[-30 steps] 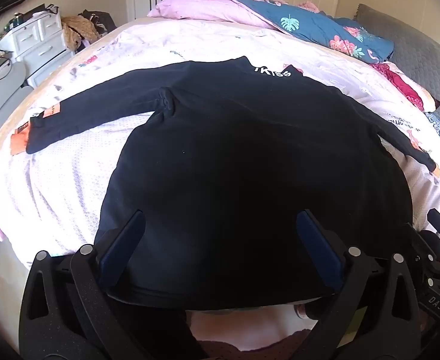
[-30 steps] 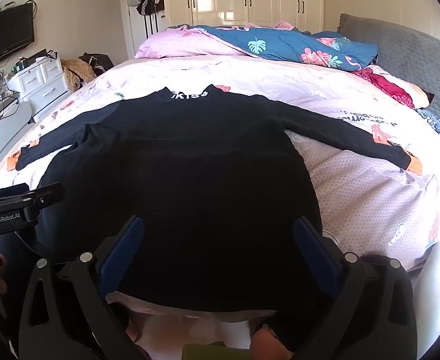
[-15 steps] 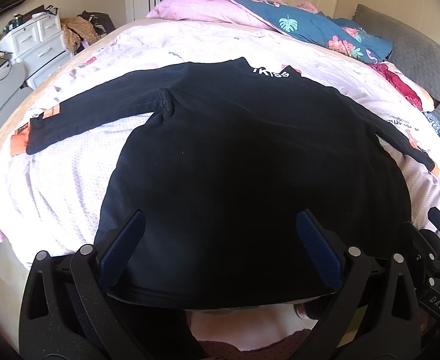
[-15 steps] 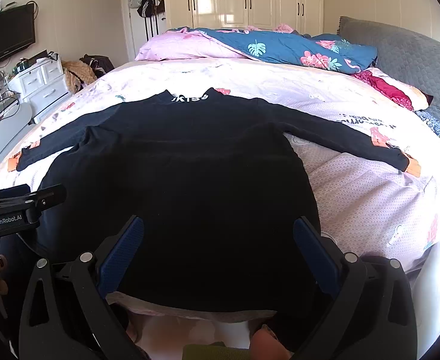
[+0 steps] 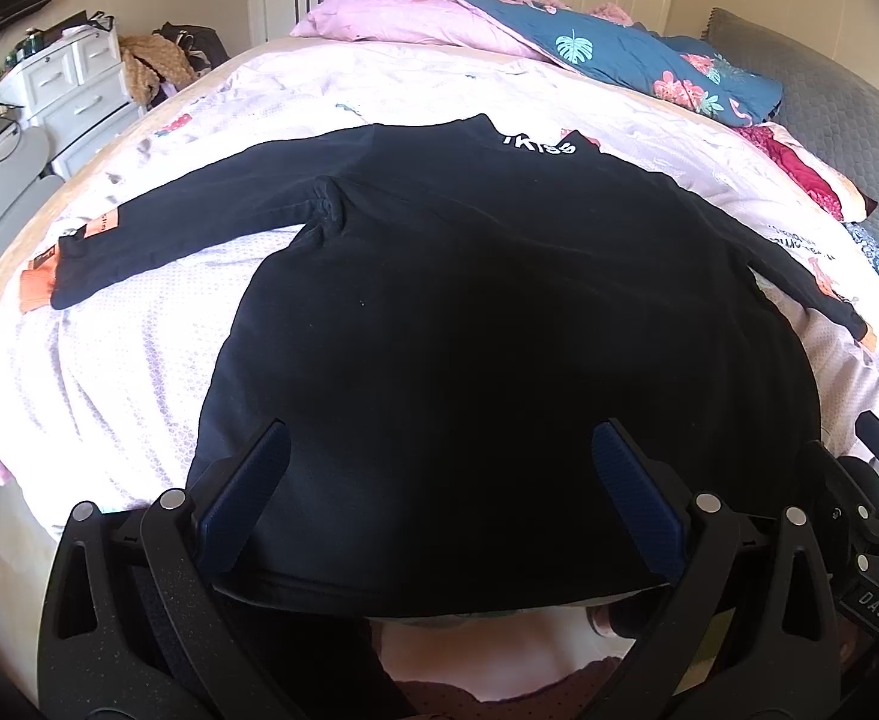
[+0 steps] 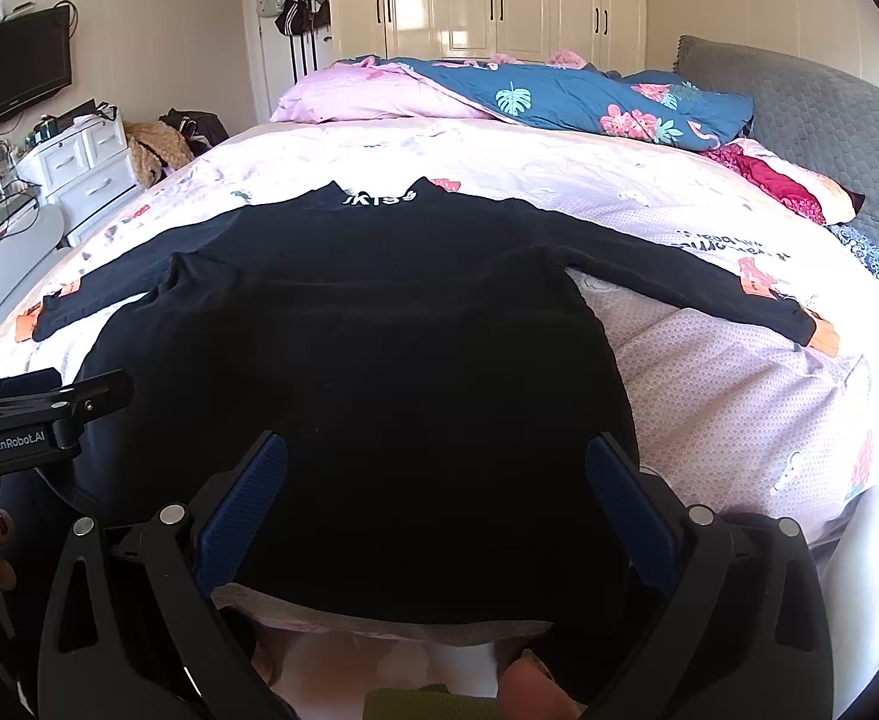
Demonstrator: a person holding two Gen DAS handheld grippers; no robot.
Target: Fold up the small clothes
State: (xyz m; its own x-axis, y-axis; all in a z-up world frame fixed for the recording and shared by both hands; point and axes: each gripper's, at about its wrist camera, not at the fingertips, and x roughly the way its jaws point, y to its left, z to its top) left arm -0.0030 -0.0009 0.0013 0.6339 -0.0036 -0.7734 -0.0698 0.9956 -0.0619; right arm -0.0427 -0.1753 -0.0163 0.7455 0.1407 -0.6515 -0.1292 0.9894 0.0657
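Pink bedsheet [image 5: 139, 360] is carrying a black long-sleeved top [image 5: 469, 312], lying flat with sleeves spread sideways, collar pointing away from me, hem nearest. I am holding my left gripper [image 5: 439, 480] and right gripper [image 6: 436, 480] at the hem, jaws spread, gripping nothing. White collar lettering [image 6: 379, 199] is reading roughly "KISS".

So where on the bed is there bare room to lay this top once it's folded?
Bare sheet lies between the black top and its right sleeve, and past the collar toward the pillows. The far-right corner is crowded with bedding.
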